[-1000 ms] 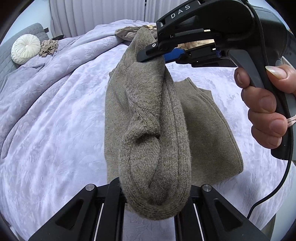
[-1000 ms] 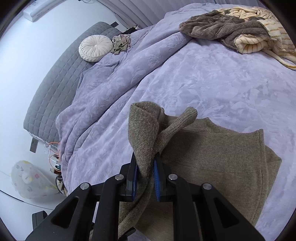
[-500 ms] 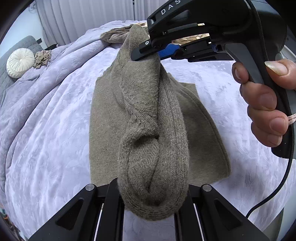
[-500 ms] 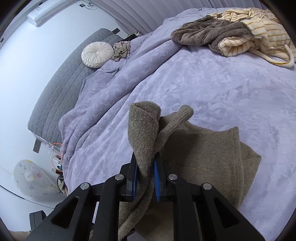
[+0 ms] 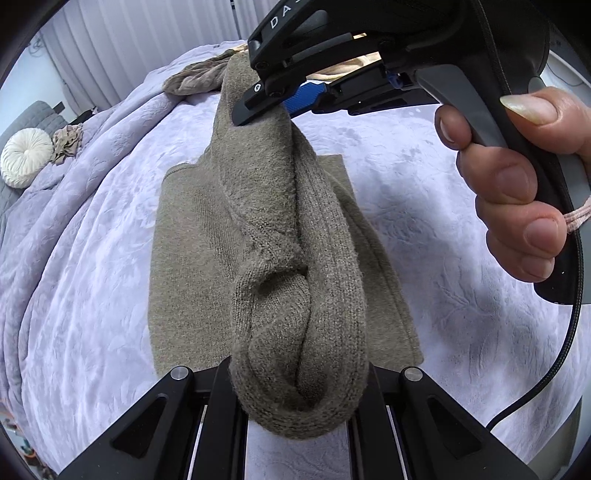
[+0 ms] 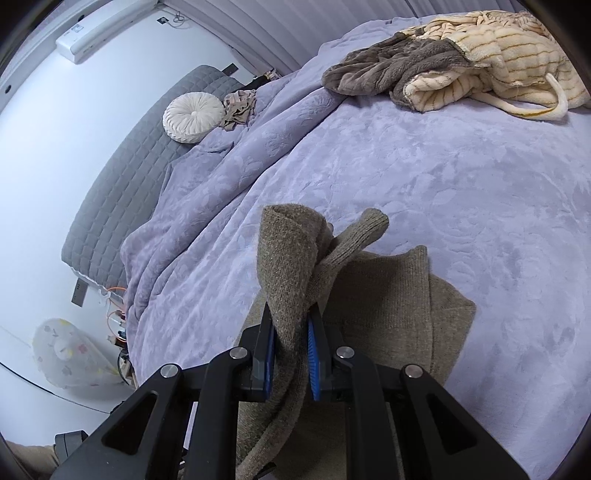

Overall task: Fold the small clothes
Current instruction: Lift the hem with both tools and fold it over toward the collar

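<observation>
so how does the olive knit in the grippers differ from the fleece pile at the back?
The olive knit is plain and partly lifted, pinched by both the left gripper and right gripper; the fleece pile is brown with cream stripes, crumpled and untouched. Both lie on the lilac bedspread.

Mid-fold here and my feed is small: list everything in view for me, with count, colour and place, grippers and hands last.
sweater: one, olive-brown knit, partly flat on the bed, one edge lifted by both grippers
bedspread: one, lilac, embossed, covers the bed
fleece pile: one heap, brown and cream-striped, far end of the bed
round cushion: one, white, on the grey quilted headboard side
crumpled cloth: one, beige, beside the cushion
curtains: pale, pleated, behind the bed
wall unit: one, white, high on the wall
left gripper: black, shut on the sweater's near fold
right gripper: black with blue pads, shut on the sweater's far fold
hand: one, on the right gripper's handle
</observation>
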Available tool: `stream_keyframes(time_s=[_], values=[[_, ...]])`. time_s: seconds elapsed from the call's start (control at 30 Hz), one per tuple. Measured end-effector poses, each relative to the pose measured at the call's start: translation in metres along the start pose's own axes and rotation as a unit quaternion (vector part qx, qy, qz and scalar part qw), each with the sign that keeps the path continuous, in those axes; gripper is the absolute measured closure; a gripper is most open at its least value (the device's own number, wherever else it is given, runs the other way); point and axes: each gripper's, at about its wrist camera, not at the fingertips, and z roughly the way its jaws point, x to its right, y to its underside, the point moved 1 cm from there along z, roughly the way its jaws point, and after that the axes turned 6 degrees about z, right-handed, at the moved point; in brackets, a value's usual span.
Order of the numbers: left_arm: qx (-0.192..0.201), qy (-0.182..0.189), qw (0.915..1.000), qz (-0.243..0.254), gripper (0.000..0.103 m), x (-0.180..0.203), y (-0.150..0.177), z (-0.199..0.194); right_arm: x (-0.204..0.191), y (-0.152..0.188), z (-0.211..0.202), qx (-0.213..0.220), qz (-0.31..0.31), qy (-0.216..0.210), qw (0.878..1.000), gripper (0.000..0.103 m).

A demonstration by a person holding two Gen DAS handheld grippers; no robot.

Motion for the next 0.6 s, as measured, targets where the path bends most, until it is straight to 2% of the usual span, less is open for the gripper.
stream_keyframes(time_s=[0.37,0.6], values=[[-0.026,-0.012,0.9995,0.012,0.093,0.007,-0.005,0.030,0.037,0.005,0.014,-0.011,0.026,-0.002,1.000,0.087],[-0.035,-0.027,0.9988,0.022,0.093,0.026,-0.005,0.040,0.056,0.010,0.012,-0.006,0.041,-0.009,0.999,0.087]])
